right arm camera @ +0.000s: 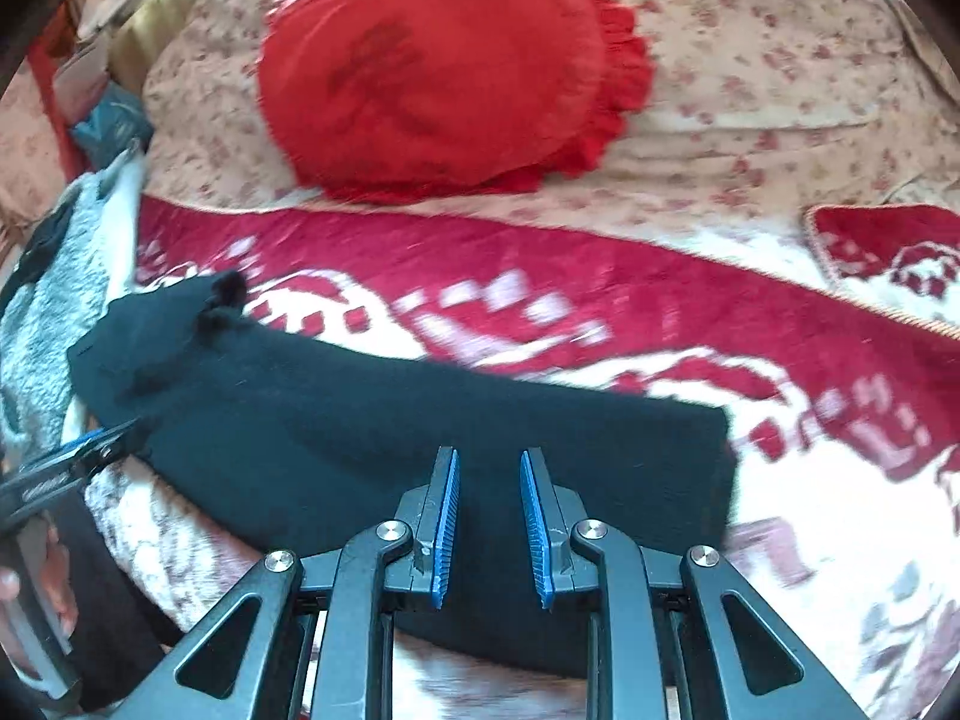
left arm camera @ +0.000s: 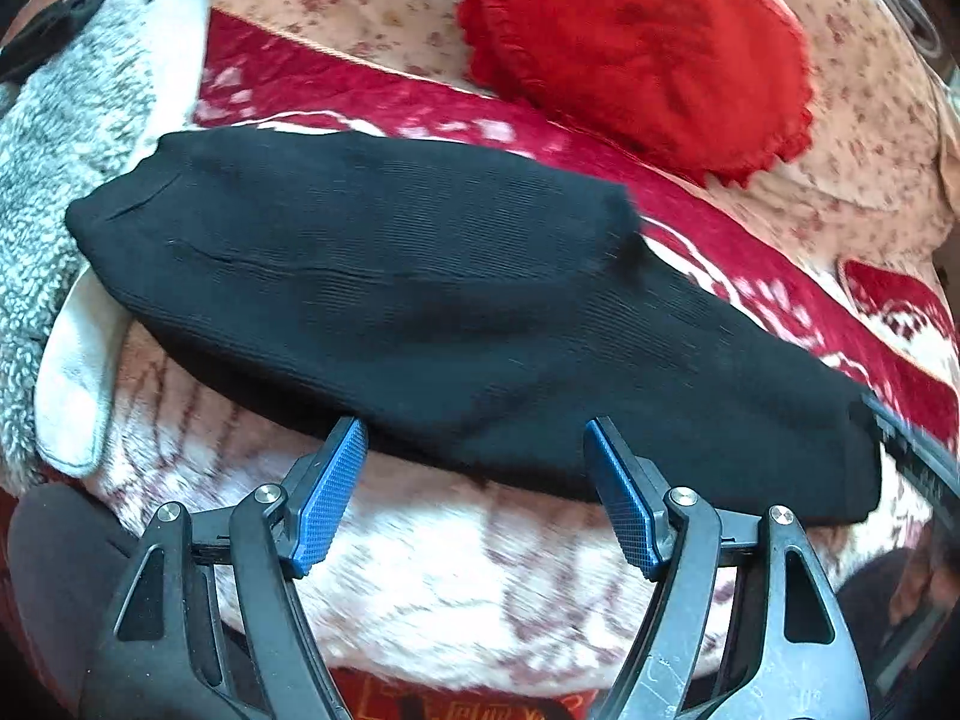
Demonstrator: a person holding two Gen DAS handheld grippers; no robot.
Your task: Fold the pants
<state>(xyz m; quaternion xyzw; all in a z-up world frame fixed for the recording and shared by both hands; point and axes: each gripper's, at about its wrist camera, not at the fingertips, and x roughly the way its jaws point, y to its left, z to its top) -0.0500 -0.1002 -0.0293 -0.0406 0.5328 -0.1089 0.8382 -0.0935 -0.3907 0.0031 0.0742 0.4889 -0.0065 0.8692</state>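
Note:
The black knit pants point(left arm camera: 432, 300) lie folded in a long band across a red and white blanket point(left arm camera: 456, 576) on the bed. My left gripper point(left arm camera: 474, 438) is wide open at the pants' near edge, with nothing between its blue pads point(left arm camera: 333, 492). In the right wrist view the pants point(right arm camera: 372, 432) run from the left to the middle. My right gripper point(right arm camera: 489, 462) is open over their right part, holding nothing. The left gripper's tip point(right arm camera: 90, 450) shows at the left edge there.
A round red frilled cushion point(left arm camera: 636, 48) lies on a floral quilt point(left arm camera: 864, 138) behind the pants; it also shows in the right wrist view point(right arm camera: 444, 72). A grey fleecy garment with white lining point(left arm camera: 66, 138) lies to the left of the pants.

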